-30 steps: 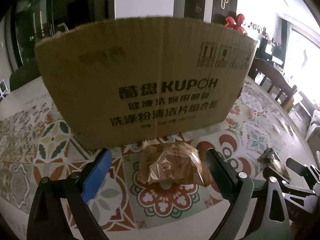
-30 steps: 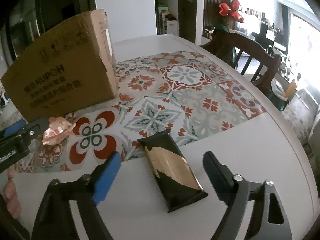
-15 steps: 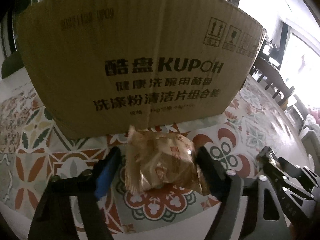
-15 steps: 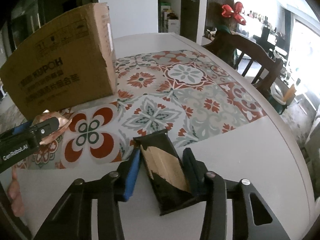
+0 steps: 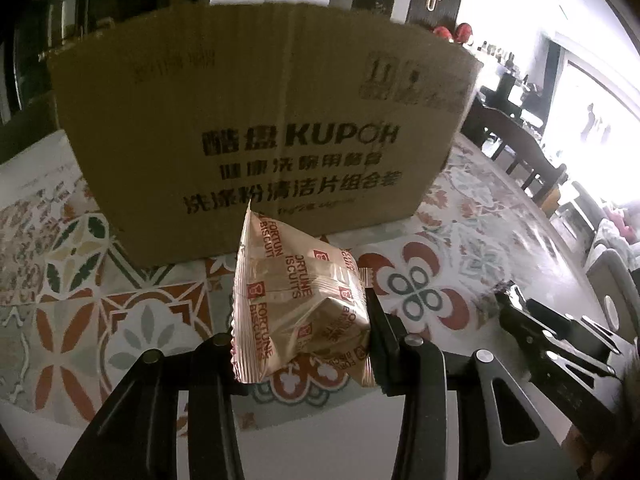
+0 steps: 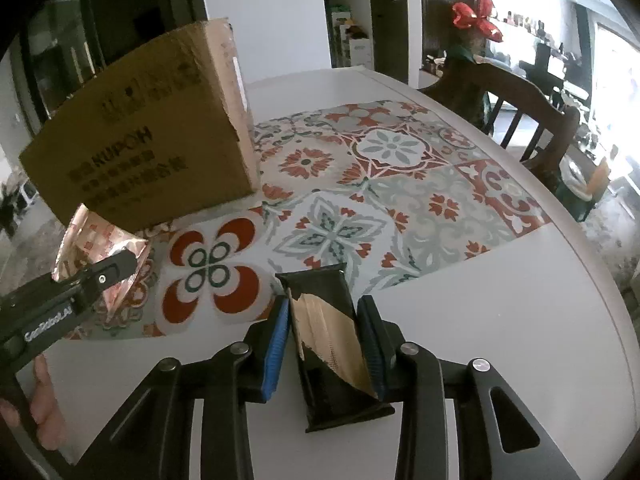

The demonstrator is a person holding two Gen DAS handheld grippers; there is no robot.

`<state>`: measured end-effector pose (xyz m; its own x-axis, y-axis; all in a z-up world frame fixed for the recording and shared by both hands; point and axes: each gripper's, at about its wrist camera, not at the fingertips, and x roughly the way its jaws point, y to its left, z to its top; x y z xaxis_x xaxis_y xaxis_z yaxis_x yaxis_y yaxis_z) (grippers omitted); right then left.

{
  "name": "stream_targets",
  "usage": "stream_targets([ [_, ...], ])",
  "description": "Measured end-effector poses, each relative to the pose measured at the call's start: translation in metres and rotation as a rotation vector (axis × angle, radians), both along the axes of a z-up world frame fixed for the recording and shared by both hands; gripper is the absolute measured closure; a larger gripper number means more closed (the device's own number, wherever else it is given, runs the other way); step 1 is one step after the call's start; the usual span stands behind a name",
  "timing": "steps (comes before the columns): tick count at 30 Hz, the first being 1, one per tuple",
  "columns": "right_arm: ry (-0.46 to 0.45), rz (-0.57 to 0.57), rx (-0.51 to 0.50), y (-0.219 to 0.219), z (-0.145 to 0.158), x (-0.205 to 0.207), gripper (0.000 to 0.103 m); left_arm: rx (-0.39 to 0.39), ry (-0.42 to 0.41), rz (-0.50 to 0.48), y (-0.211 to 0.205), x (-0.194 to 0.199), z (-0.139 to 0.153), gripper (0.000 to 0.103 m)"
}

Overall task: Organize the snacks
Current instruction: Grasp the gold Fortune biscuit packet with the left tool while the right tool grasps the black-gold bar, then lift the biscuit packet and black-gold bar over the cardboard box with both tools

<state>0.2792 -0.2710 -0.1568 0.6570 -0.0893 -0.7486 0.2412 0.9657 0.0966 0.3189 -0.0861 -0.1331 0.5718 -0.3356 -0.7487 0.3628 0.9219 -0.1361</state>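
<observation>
A gold foil packet [image 5: 298,312] printed "FORTUNE BISCUITS" in red is clamped between the fingers of the left gripper [image 5: 300,344], tilted so that its crimped upper corner points up and away from the tool; it is seen raised off the patterned mat [image 5: 72,320], though how far cannot be told. In the right wrist view the same packet [image 6: 100,244] is seen off to the left of the right tool, pinched under a dark finger of the left gripper [image 6: 96,276]. Straight ahead of the left tool, just beyond the packet, a brown cardboard box [image 5: 264,128] marked "KUPOH" is stood on the mat, its printed side turned toward the camera. A black and gold snack bar [image 6: 328,332] is held lengthwise between the narrowed fingers of the right gripper [image 6: 326,340], a blue pad [image 6: 276,344] being pressed against its left edge and a dark pad against its right; its far end reaches ahead onto the mat's edge, and whether it is lifted off the white round table [image 6: 520,300] cannot be told. Ahead and left of the right tool the box [image 6: 148,136] is seen at an angle. A wooden chair [image 6: 516,108] is placed beyond the table's far right rim, and a red bow [image 6: 476,16] is visible behind it.
</observation>
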Motion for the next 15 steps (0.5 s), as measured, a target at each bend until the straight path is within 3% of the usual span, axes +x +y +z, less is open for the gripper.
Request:
stream_targets([
  [15,-0.081,0.056,0.005,0.015,0.033,-0.017,0.068,0.022,-0.07,-0.022,0.001,-0.037,0.031,0.061],
])
